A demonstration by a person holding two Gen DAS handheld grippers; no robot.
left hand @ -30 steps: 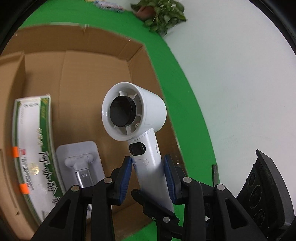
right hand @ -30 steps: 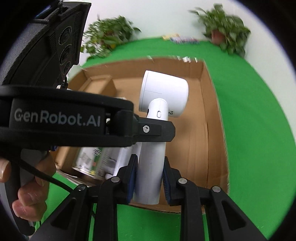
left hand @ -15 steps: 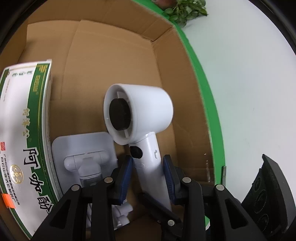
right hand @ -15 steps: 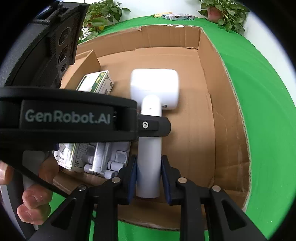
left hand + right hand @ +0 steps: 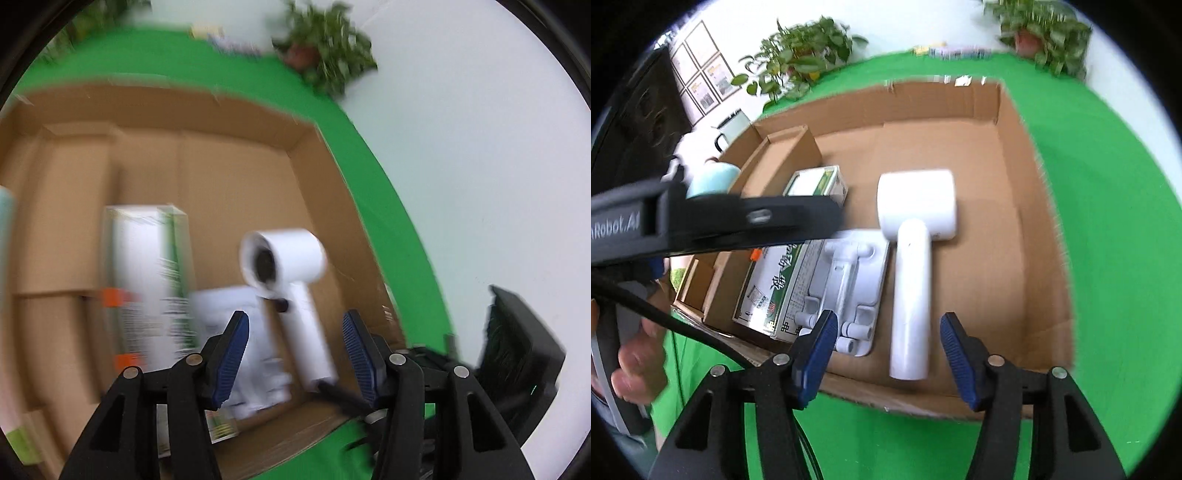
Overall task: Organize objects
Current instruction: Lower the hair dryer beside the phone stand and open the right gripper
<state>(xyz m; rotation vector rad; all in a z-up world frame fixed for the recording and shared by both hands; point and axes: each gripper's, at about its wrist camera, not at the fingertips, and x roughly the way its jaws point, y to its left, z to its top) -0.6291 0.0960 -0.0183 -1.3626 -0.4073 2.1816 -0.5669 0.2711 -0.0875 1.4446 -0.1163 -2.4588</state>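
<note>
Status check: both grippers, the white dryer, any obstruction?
Left gripper, right gripper just opened, empty. White dryer lying in cardboard box. Nothing in the way.

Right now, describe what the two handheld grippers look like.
Both the left gripper and the right gripper have black angular plastic fingers with silver screws and ribbed blue pads. The left one's black body bears white "Robot.AI" lettering, and a black cable trails from it.

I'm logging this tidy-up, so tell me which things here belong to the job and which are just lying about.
Part of the job:
- white hair dryer, lying in the cardboard box, both grippers just opened off it
- green-and-white carton
- white plastic holder
- left gripper, right gripper

Just lying about:
- potted plants
- green cloth
- framed pictures
</note>
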